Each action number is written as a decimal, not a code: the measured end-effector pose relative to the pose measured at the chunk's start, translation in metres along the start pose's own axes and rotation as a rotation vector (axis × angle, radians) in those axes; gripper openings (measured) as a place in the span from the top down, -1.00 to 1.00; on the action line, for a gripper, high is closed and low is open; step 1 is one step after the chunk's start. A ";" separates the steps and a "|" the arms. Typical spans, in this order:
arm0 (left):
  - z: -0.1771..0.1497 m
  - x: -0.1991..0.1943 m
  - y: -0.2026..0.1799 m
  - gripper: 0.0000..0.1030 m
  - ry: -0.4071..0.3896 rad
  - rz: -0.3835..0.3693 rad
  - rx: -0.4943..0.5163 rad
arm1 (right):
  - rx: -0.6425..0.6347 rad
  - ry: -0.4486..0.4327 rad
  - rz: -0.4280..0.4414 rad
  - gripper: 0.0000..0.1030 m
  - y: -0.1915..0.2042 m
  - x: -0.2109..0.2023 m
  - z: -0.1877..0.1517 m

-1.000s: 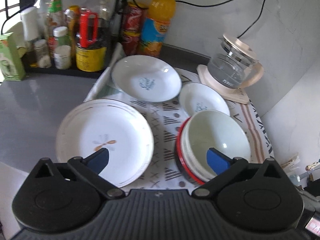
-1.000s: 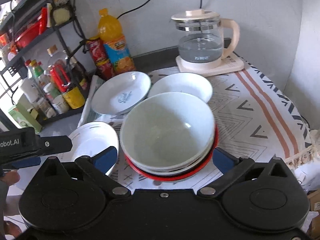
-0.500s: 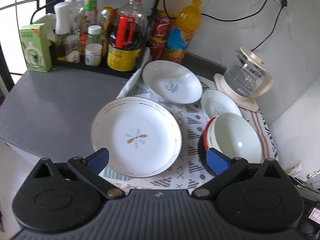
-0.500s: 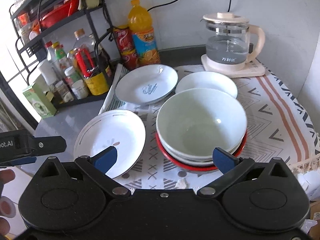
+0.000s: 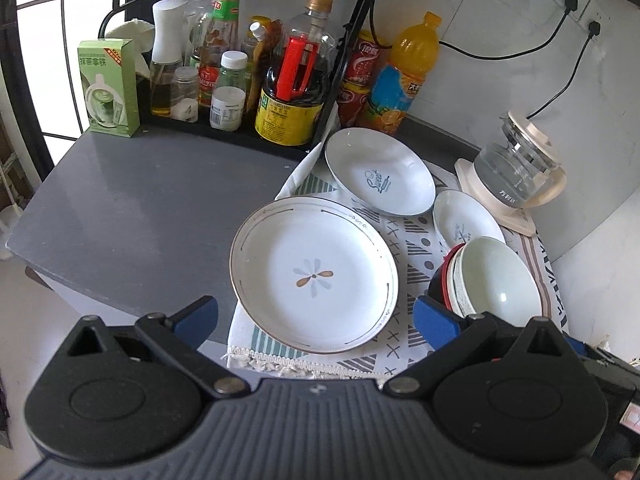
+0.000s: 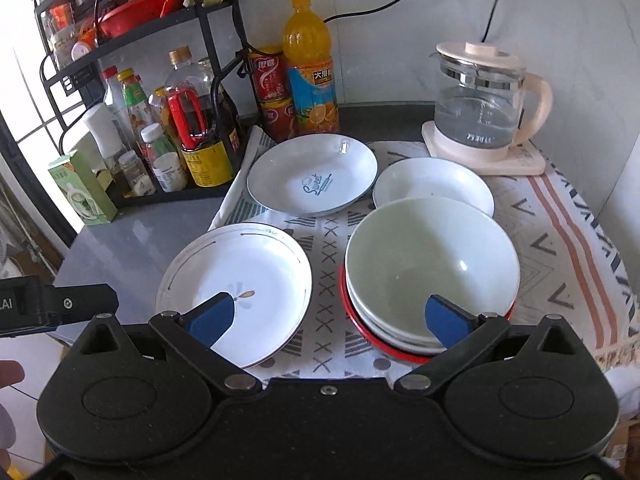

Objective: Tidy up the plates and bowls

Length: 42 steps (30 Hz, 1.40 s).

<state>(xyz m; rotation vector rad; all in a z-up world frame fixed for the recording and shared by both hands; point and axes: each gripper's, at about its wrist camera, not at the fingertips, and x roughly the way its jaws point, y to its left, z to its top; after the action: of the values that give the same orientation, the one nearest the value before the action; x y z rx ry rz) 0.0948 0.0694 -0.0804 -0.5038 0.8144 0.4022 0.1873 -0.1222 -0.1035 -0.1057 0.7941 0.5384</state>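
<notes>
- Plates and bowls sit on a patterned cloth (image 6: pixel 560 232): a flower plate (image 5: pixel 314 274) at 9 o'clock, a stack of bowls (image 6: pixel 432 264) at 3 o'clock.
- Behind them, a plate with blue writing (image 6: pixel 312 180) at 12 o'clock and a small white dish (image 6: pixel 434 184) beside it, near the glass kettle (image 6: pixel 480 108).
- Left gripper (image 5: pixel 316 316) has its fingers wide apart, holding nothing, hanging above the flower plate's near rim.
- Right gripper (image 6: pixel 328 320) is likewise spread and empty, one fingertip over the flower plate, the other over the top bowl.
</notes>
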 end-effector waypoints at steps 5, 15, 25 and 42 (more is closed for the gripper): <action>0.007 0.008 0.005 -0.99 0.004 -0.004 -0.011 | -0.030 -0.002 -0.011 -1.00 0.004 0.012 0.012; 0.039 0.041 0.008 -0.99 0.019 0.006 -0.020 | 0.038 0.022 -0.005 -1.00 -0.005 0.053 0.043; 0.082 0.087 0.002 -0.98 0.046 -0.024 -0.014 | 0.068 0.036 0.056 -0.99 -0.010 0.095 0.078; 0.134 0.179 -0.004 -0.25 0.095 -0.126 -0.123 | 0.186 0.146 0.054 -0.20 -0.057 0.186 0.155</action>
<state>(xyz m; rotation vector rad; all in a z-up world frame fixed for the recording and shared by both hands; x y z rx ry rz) 0.2866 0.1682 -0.1394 -0.6889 0.8479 0.3148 0.4230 -0.0485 -0.1310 0.0490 0.9882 0.5095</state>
